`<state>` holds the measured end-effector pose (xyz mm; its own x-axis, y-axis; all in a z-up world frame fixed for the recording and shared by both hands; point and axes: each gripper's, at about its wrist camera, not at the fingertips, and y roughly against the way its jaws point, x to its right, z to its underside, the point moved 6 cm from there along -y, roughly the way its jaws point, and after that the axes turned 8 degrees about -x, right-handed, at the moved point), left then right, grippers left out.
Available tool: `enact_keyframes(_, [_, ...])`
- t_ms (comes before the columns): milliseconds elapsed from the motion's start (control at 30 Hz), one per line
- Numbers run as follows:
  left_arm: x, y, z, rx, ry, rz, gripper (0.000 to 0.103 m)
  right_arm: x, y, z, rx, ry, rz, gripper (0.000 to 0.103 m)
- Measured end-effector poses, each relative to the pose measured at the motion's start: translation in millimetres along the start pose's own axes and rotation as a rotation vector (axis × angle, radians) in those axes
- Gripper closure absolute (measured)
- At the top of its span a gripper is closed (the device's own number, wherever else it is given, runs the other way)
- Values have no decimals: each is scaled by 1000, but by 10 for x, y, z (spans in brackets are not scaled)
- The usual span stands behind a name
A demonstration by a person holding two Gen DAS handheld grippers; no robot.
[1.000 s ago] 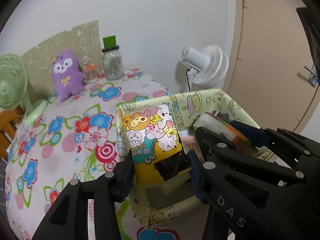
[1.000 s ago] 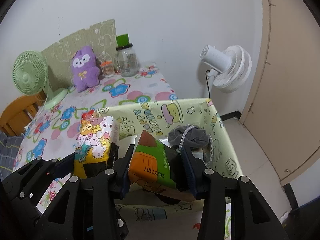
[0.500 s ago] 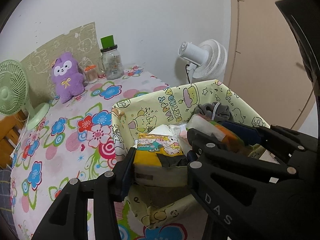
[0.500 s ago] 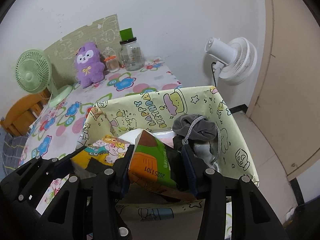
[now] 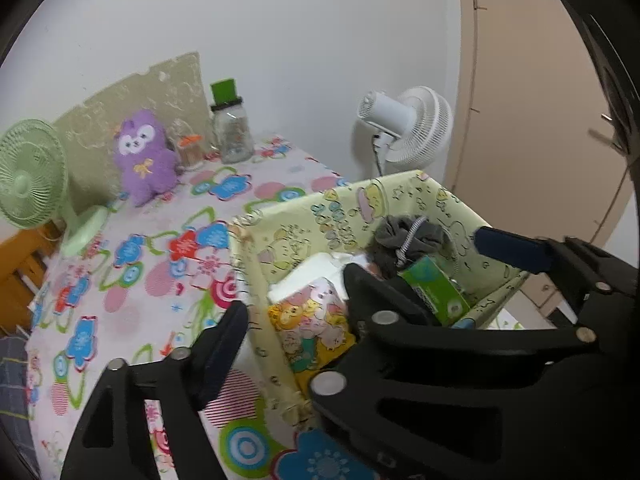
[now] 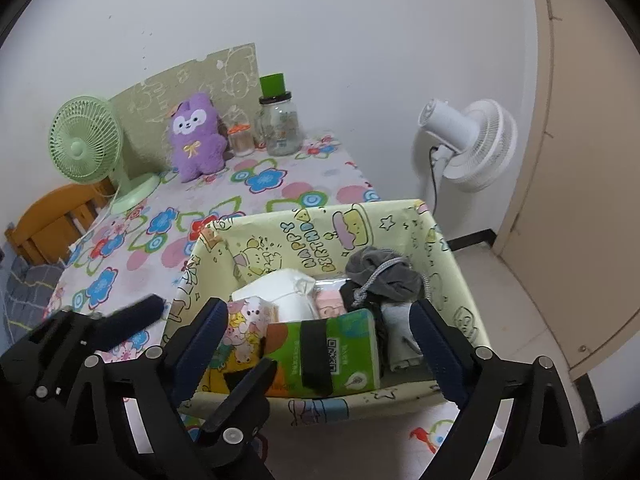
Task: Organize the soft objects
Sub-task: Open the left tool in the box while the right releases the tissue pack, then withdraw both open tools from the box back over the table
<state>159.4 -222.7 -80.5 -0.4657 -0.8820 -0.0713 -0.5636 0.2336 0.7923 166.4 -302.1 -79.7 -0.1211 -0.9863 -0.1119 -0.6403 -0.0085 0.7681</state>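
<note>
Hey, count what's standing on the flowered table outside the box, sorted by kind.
Fans: 1, the green fan
Plush toys: 1, the purple plush
Jars: 2, the big jar and the small jar
Total: 4

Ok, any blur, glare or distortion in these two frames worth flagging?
Left wrist view: strong fisheye bend on the door frame, slight blur on the left gripper. Right wrist view: same bowing, black vignette corners, even soft light, no glare; the box stays sharp.
</note>
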Motion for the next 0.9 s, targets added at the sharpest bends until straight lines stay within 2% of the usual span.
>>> enact_keyframes(433, [-171,319,135,46,32,-43,11,-206,285,75,37,26,1,8])
enact_keyframes(900, [-541,535,370,62,100,-73,11,-516,485,181,71,65,30,7])
